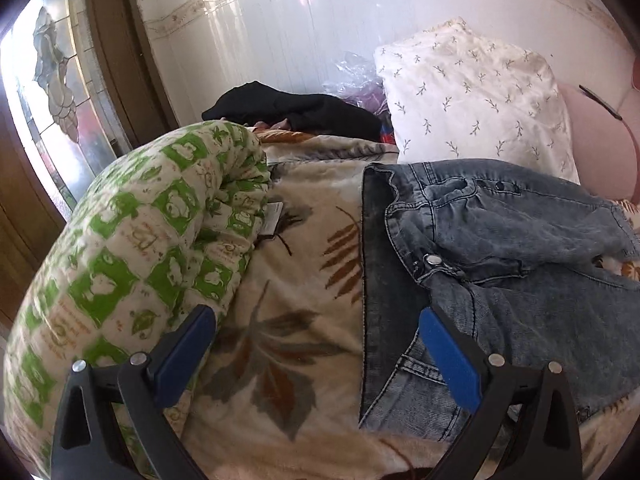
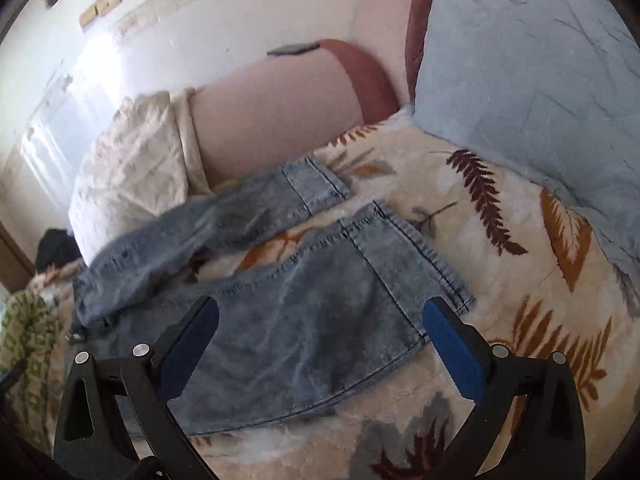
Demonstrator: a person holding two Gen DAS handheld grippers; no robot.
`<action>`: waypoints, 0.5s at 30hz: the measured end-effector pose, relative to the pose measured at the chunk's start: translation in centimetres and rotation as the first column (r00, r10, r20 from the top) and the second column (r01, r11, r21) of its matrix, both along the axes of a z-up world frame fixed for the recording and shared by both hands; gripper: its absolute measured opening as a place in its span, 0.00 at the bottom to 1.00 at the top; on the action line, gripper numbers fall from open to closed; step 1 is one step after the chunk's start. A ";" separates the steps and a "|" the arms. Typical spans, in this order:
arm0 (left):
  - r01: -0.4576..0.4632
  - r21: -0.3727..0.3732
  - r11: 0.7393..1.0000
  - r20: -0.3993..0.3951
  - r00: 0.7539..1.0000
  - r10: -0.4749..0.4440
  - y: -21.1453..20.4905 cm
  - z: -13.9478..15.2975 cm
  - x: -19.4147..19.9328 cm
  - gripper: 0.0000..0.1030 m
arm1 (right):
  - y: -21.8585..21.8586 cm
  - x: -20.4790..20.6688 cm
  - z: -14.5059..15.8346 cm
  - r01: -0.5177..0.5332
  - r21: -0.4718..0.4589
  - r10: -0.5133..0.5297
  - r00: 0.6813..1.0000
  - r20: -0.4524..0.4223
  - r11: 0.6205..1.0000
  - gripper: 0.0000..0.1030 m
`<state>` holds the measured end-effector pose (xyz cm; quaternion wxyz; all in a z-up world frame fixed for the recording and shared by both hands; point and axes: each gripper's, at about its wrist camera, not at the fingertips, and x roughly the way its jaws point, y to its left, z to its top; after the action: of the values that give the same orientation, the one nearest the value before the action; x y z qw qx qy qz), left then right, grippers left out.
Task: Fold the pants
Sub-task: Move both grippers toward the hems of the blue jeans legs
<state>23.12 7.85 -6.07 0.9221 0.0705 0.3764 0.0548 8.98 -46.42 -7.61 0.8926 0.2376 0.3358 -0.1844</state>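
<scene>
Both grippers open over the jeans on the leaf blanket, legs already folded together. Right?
Not quite: in the right wrist view the jeans lie with both legs spread apart, not folded. The rest holds: left gripper and right gripper open, over the leaf blanket.

Faded, acid-washed blue jeans (image 2: 304,316) lie unfolded, flat on the bed. In the right wrist view both legs splay apart toward the upper middle, cuffs stitched; in the left wrist view the waistband gapes open at centre right, metal button showing.
</scene>
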 end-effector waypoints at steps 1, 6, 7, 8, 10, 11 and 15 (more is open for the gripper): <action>-0.005 -0.008 1.000 -0.002 1.000 0.005 0.0 -0.3 -0.1 1.00 | 0.0 0.0 -0.2 -0.001 -0.004 0.001 1.000 -0.003 1.000 1.00; 0.040 0.003 0.999 -0.062 0.997 -0.040 -1.0 -1.8 0.1 1.00 | 0.0 0.2 -0.4 -0.007 -0.012 0.007 1.000 -0.005 1.000 1.00; 0.048 0.018 0.999 -0.069 0.997 -0.047 -1.2 -1.7 0.4 1.00 | 0.0 0.5 -0.5 -0.014 -0.013 0.014 1.000 -0.011 1.000 1.00; 0.046 0.038 0.998 -0.069 0.997 -0.043 -1.3 -1.4 1.0 1.00 | 0.0 1.0 -0.5 -0.027 -0.012 0.027 0.999 -0.021 1.000 1.00; 0.040 0.047 0.998 -0.059 0.998 -0.038 -1.1 -0.4 2.2 1.00 | -0.4 2.2 -0.3 -0.046 -0.002 0.046 0.999 -0.025 0.999 1.00; 0.043 0.029 0.999 -0.060 0.997 -0.041 -0.9 0.2 3.3 1.00 | -0.6 2.9 -0.1 -0.055 0.002 0.055 0.998 -0.025 0.998 1.00; 0.023 0.086 0.996 -0.050 0.999 -0.018 -0.8 1.5 8.7 1.00 | -3.1 7.4 1.0 -0.069 0.009 0.069 0.997 -0.032 0.998 1.00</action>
<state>31.80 7.02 -4.56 0.9093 0.1155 0.3953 0.0598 16.41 -49.48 -6.56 0.8920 0.2265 0.3587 -0.1560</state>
